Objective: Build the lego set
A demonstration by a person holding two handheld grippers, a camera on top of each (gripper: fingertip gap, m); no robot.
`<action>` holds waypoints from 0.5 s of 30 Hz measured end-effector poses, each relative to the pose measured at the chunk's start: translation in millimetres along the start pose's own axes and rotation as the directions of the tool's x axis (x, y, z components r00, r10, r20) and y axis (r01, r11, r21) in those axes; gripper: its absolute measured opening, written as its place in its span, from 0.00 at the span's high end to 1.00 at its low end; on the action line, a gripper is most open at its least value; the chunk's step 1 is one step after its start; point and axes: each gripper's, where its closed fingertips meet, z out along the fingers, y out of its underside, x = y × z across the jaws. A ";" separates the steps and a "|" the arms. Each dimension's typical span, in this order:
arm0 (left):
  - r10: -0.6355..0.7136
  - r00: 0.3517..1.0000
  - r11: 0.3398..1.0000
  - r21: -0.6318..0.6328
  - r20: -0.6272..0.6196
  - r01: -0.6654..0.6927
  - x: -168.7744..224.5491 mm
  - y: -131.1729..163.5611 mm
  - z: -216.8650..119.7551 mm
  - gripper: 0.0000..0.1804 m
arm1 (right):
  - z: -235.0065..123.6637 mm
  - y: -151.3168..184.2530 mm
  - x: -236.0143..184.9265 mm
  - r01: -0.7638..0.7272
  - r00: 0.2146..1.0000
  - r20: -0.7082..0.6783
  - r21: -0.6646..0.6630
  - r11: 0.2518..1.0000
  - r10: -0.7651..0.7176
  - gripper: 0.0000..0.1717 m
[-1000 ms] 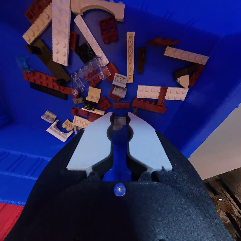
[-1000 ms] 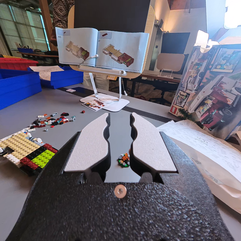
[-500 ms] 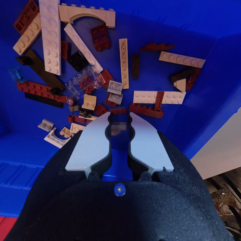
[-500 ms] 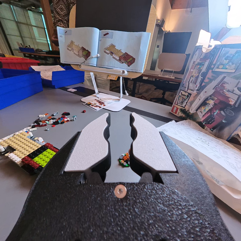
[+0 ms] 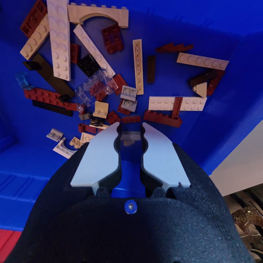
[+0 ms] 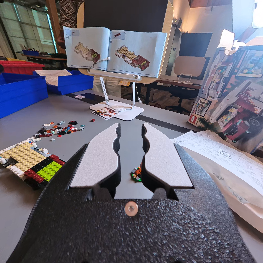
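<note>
My left tongs (image 5: 130, 126) hang parted, gripping nothing, over a pale grey piece (image 5: 130, 137) near the blue bin's (image 5: 185, 21) front wall, and could, I judge, nudge the crowding dark red plate (image 5: 131, 119); my right tongs (image 6: 130, 126) gape empty above the desk (image 6: 35, 108).

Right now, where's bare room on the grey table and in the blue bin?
Table: the grey tabletop is bare between the scattered small pieces, the white book-stand base and the printed paper bag. Bin: the blue bin floor has gaps right of the tan studded strip; left of it, bricks crowd.
</note>
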 end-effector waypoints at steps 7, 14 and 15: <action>0.012 1.000 1.000 -0.008 -0.011 -0.012 2.3 0.9 4.3 0.86 | -0.1 0.3 -0.5 0.001 1.000 0.002 -0.001 1.000 -0.001 0.84; 0.011 0.999 1.000 0.005 -0.034 -0.010 6.9 -3.1 4.1 0.87 | -0.1 0.8 -1.1 0.000 1.000 0.006 -0.003 1.000 0.000 0.84; 0.011 0.999 1.000 0.004 -0.034 -0.011 7.0 -3.2 4.1 0.87 | -0.2 0.8 -1.3 0.001 1.000 0.007 -0.003 1.000 -0.001 0.84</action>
